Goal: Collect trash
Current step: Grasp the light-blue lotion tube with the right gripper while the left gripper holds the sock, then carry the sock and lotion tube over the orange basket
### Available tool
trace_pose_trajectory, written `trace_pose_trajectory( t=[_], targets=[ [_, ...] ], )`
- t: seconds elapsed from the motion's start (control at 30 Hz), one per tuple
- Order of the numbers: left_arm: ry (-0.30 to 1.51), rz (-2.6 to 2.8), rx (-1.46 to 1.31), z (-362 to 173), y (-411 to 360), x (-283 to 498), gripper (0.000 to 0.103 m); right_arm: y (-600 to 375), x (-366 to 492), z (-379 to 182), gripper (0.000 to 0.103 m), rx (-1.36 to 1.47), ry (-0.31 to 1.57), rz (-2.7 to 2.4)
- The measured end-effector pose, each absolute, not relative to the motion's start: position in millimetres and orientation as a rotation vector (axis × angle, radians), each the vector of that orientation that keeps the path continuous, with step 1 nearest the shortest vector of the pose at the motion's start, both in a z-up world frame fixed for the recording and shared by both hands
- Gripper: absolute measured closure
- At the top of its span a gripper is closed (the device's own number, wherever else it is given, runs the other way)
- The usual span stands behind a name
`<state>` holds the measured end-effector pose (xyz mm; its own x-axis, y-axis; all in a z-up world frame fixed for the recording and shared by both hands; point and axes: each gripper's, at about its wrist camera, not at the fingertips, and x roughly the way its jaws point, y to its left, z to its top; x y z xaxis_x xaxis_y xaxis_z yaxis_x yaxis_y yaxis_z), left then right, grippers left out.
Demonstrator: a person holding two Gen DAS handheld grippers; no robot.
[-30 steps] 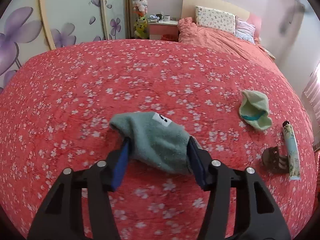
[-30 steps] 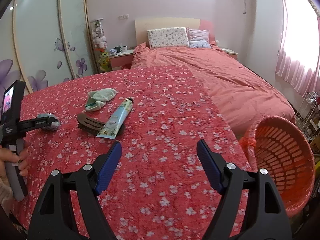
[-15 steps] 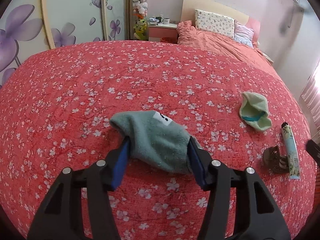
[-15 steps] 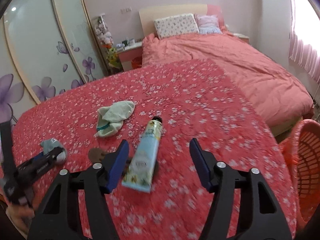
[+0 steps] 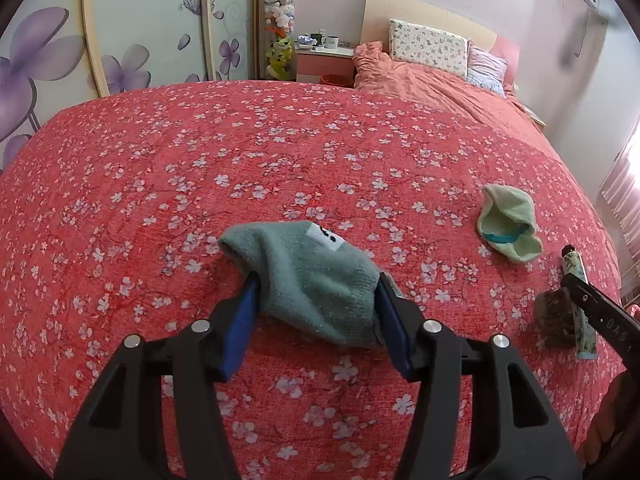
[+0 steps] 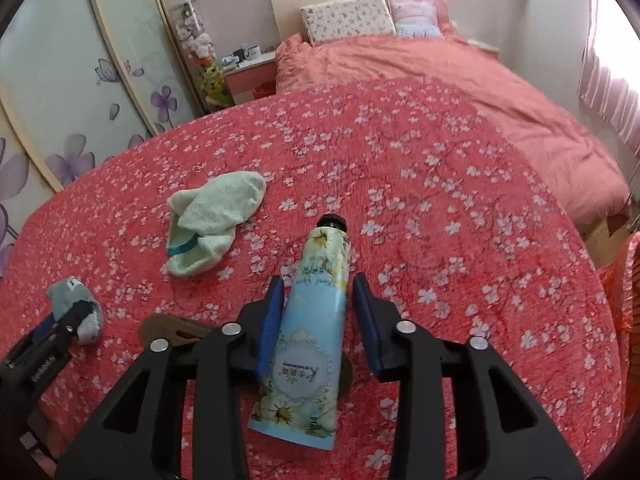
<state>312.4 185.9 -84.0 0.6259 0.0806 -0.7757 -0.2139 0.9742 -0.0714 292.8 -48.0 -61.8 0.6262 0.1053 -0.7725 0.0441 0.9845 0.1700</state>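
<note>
Blue pads of the right gripper point(image 6: 318, 312) were closing around a glossy floral tube point(image 6: 308, 332), its flat crimped end nearest, black cap pointing away; a brown object point(image 6: 168, 326) lay just left. The left gripper point(image 5: 316, 308) clenched a fuzzy grey-green sock point(image 5: 312, 276). Beyond, a crumpled pale-green sock point(image 6: 212, 216) lay on the blossom-printed red bedspread point(image 6: 440, 200).

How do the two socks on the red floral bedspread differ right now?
The grey-green sock with a white label sits between the left gripper fingers; the pale mint sock with a teal band lies free, beside the floral tube. The grey-green one is darker and bunched; the mint one lies gaping open. Both are soft knit socks on the bedspread.
</note>
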Motion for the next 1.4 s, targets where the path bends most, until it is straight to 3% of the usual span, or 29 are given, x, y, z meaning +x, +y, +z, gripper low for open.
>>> trace_pose_trajectory(
  t=[0.2, 0.27, 0.33, 0.4, 0.5, 0.9, 1.4],
  targets=[
    [0.878, 0.16, -0.155, -83.3, 184.3, 314.5, 0.045, -53.3, 289.6, -58.9, 0.074, 0.198, 0.892, 0.061],
    [0.878, 0.165, -0.148, -82.6, 182.4, 316.3, 0.048, -56.3, 287.2, -59.7, 0.074, 0.2, 0.89, 0.061],
    [0.871, 0.16, -0.154, -81.5, 183.1, 316.3, 0.067, -61.2, 285.9, -59.5, 0.074, 0.207, 0.89, 0.065],
    [0.868, 0.138, -0.167, -80.5, 185.1, 316.2, 0.079, -65.5, 281.2, -56.8, 0.075, 0.217, 0.879, 0.072],
    [0.851, 0.095, -0.193, -77.4, 187.7, 312.0, 0.087, -72.3, 271.7, -48.9, 0.075, 0.223, 0.854, 0.076],
    [0.716, -0.004, -0.131, -28.0, 157.3, 276.9, 0.089, -100.5, 231.9, -11.9, 0.075, 0.25, 0.753, 0.072],
    [0.625, -0.17, -0.034, 35.5, 55.6, 225.9, 0.089, -149.3, 139.7, 44.1, 0.075, 0.189, 0.478, -0.072]
  ],
)
